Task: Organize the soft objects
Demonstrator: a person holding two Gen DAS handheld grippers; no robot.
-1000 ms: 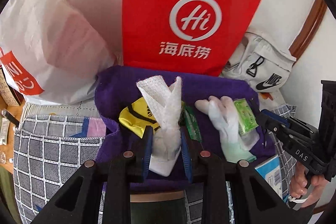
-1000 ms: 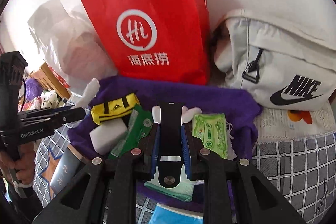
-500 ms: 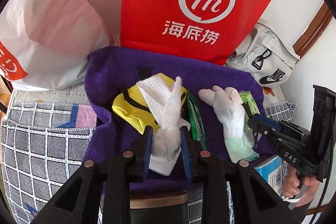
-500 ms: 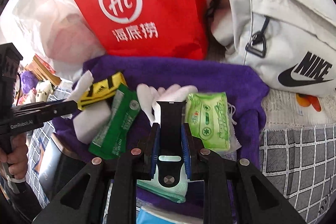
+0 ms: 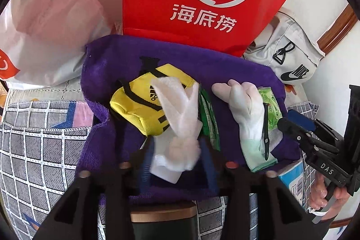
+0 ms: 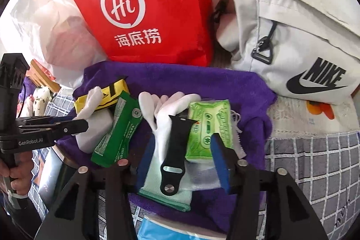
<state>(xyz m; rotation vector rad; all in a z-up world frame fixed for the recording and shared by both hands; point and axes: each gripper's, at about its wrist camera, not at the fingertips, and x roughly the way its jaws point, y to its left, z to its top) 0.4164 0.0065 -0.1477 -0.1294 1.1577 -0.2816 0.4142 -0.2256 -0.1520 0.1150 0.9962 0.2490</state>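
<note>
Both grippers mid-release over purple towel (image 5: 180, 64), the collecting surface. Left gripper (image 5: 177, 163) jaws opening, white rolled cloth (image 5: 182, 127) loose between them, resting on the yellow pouch (image 5: 139, 105). Right gripper (image 6: 184, 159) jaws opening; black strap (image 6: 174, 150) lies free between them atop the white glove (image 6: 162, 118) (apparently sorted alongside).

On the purple towel (image 5: 180, 64), my white cloth (image 5: 180, 118) lies twisted over the yellow pouch (image 5: 135, 105) near its left edge; my black strap (image 6: 175, 150) rests across the white glove (image 6: 162, 118) rightward.
</note>
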